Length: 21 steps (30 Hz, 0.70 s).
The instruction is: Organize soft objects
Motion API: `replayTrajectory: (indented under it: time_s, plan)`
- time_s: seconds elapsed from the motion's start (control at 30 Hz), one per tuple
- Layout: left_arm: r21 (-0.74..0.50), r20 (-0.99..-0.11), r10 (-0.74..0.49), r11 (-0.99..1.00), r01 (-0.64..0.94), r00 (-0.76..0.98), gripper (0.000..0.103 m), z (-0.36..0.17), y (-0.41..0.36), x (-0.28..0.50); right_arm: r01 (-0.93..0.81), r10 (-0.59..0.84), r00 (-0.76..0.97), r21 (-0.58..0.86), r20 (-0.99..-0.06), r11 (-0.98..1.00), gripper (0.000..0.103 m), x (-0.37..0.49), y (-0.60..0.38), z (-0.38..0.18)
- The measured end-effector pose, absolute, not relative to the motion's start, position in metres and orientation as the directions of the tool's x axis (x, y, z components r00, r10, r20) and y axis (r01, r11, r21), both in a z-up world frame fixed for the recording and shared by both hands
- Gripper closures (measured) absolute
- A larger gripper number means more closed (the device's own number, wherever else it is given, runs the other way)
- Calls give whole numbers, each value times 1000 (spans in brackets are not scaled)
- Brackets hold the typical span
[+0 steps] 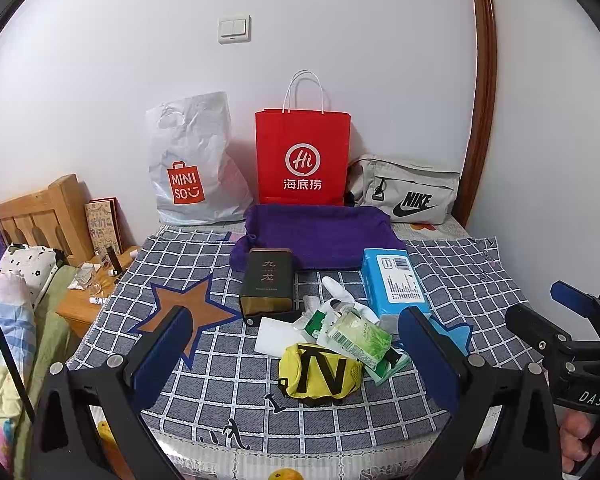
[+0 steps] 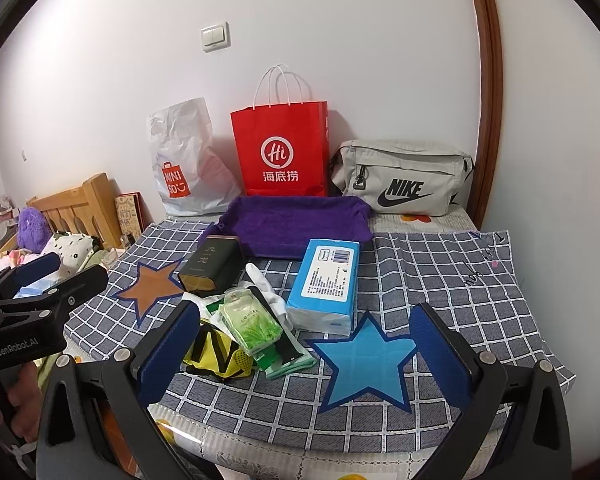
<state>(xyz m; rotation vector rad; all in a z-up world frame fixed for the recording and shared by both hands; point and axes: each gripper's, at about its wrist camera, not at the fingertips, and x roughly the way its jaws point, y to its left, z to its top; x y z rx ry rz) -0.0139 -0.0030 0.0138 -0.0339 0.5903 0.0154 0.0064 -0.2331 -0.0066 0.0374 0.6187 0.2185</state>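
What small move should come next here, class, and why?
Probably lower the left gripper onto the yellow pouch: both grippers are open and empty, and the pouch lies nearest, at the front of the pile, between its fingers.

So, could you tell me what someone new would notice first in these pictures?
The red paper bag stands upright against the wall at the back, between a white plastic bag and a grey Nike pouch. In front lies a purple towel, and nearer still a heap of small things: a blue tissue pack, a dark tin and a yellow pouch. Both grippers, left and right, are open and empty.
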Motion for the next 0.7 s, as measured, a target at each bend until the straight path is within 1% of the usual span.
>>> replayTrajectory:
  time_s: [0.7]
  plan:
    - [-26, -556, 6, 999, -24, 831, 0, 13, -4, -14, -193, 215, 795, 100, -568, 976, 0, 4, -233, -5]
